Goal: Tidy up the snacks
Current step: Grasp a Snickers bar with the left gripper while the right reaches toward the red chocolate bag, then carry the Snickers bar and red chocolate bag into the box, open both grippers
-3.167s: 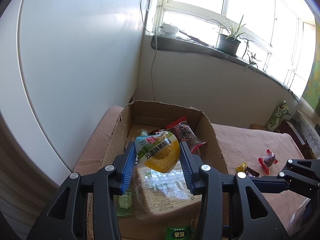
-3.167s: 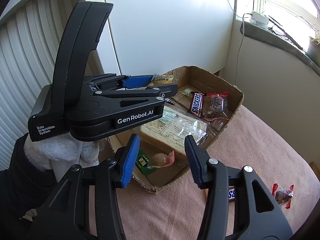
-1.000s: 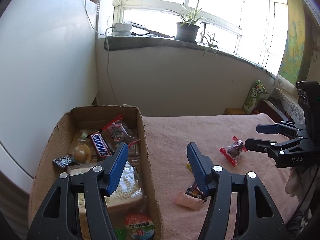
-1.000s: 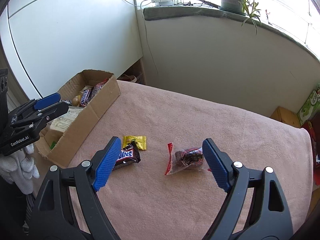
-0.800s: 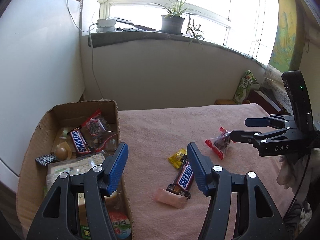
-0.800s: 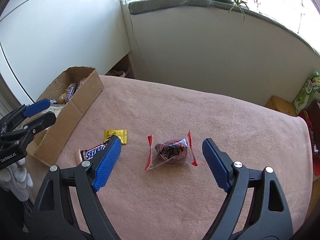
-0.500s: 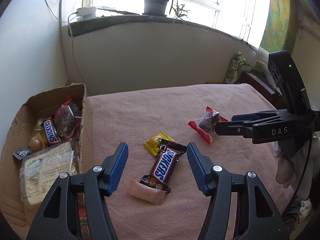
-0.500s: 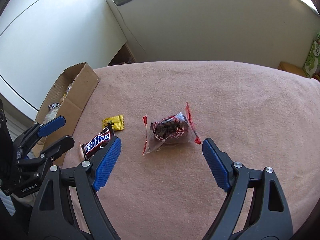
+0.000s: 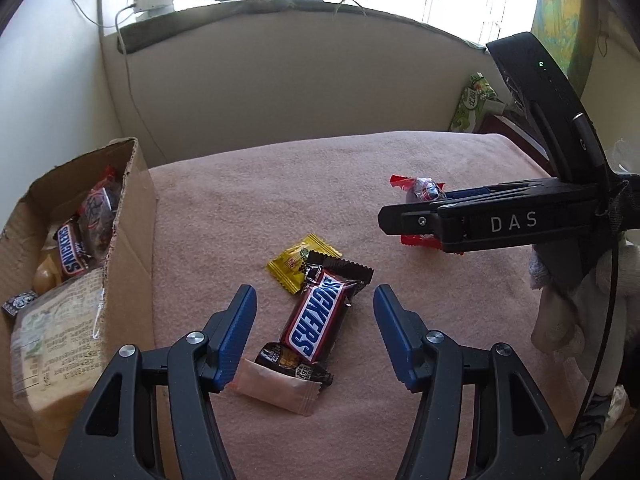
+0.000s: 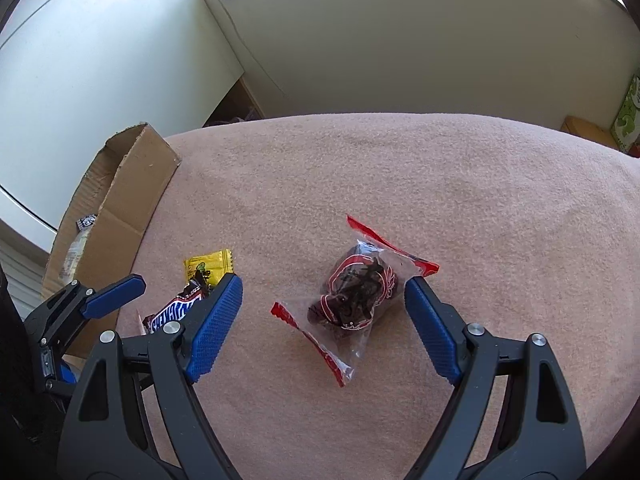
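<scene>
The left tongs point(image 9: 314, 312) stand spread astride a glossy brown Snickers bar point(image 9: 320, 318) on the fuzzy pink desk point(image 9: 248, 200); the right tongs point(image 10: 323, 304) gape around a crinkly clear red-edged packet point(image 10: 352, 296).

The left gripper point(image 9: 315, 306) hangs with blue fingers point(image 9: 236, 334) apart, straddling a Snickers bar point(image 9: 318, 322); cardboard box point(image 9: 132, 216) sits left.

Across the middle and upper part of both views the pink blanket point(image 10: 440, 168) lies bare. At left the cardboard box point(image 9: 132, 240) wall blocks the way. A Snickers bar point(image 9: 320, 316), yellow sachet point(image 9: 296, 260) and pink sachet point(image 9: 276, 390) crowd the lower centre of the left view; the red-edged clear packet point(image 10: 352, 292) occupies the centre of the right view.
</scene>
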Demonstrator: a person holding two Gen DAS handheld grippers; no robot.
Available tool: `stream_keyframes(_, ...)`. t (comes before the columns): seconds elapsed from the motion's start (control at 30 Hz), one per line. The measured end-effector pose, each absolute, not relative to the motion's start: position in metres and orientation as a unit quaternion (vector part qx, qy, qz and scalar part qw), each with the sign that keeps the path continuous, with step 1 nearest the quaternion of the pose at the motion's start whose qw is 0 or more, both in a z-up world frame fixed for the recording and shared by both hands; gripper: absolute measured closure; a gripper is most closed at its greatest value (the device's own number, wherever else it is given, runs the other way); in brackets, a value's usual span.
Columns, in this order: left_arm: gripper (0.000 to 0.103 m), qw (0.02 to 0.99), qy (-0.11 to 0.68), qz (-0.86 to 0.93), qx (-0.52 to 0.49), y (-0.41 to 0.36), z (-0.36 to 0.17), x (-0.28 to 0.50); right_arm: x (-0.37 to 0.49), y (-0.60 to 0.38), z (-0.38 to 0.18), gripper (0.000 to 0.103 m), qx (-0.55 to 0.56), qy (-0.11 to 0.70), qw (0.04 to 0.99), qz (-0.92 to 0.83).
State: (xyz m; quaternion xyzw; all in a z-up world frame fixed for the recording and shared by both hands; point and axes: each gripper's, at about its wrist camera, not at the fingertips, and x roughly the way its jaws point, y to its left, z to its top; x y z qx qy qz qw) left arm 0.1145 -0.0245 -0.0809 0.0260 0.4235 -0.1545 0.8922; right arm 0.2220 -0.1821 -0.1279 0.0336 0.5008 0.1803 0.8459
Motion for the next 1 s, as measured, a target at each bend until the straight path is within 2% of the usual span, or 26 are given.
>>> stream_keyframes(0.2,0.043,0.888,0.432,-0.151,0.043,-0.035,-0.088,0.122,0.225,-0.172,-0.136,0.018,-0.007,0.501,0.848,0.174)
stream_keyframes(0.3,0.053,0.884,0.44,-0.148,0.045,-0.038,-0.092,0.127,0.223,-0.169,-0.137,0.024,-0.023,0.497,0.851,0.169)
stream_keyframes(0.37,0.064,0.881,0.446,-0.15,0.042,-0.037,-0.095,0.129,0.222,-0.168,-0.138,0.029,-0.034,0.496,0.852,0.167)
stream_keyframes(0.47,0.071,0.88,0.446,-0.155,0.047,-0.042,-0.096,0.128,0.221,-0.169,-0.138,0.035,-0.041,0.494,0.852,0.167)
stream_keyframes(0.67,0.076,0.882,0.443,-0.154,0.041,-0.044,-0.096,0.128,0.219,-0.175,-0.138,0.047,-0.041,0.491,0.854,0.166)
stream_keyframes(1.0,0.076,0.891,0.423,-0.166,0.012,-0.027,-0.084,0.118,0.208,-0.189,-0.131,0.051,-0.026,0.48,0.861,0.167)
